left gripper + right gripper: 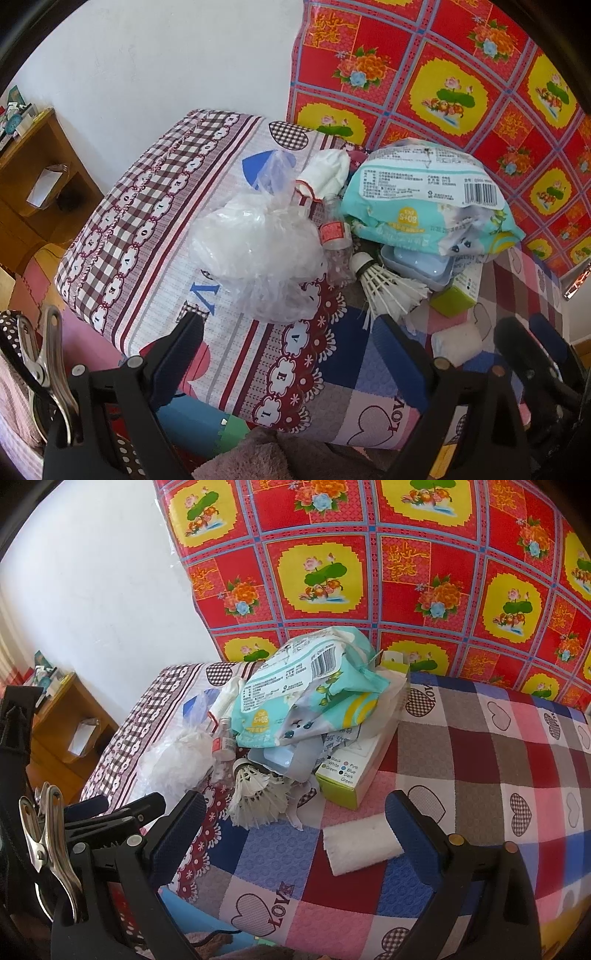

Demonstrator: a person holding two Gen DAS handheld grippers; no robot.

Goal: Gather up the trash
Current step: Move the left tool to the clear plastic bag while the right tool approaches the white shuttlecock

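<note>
**A:** Where are we with the trash?

**B:** By my reading, near the start. Both my tongs are released and carry nothing. The left tongs [291, 332] hang over the bed's patchwork cover [369, 398], and the right tongs [295, 812] sit just beside them, spread wide.

**A:** What is left to pick up?

**B:** All of it, as far as I can see. Just ahead of my left tongs lies a crumpled clear plastic bag [255, 251]. Touching its right side is a small empty plastic bottle [336, 247], and to the right of that a white shuttlecock [388, 291]. Beyond those a teal wet-wipes pack [424, 199] rests on top of a pale blue case [421, 267] and a green-and-white carton [347, 775].

**A:** Anything closer?

**B:** 1 white roll of tissue [362, 849] lies between the fingers of my right tongs, toward the right one, not yet gripped. I judge that the easiest first pick.

**A:** And a bin?

**B:** I see no bin or trash sack in either view, so I cannot tell where the things should go.
</note>
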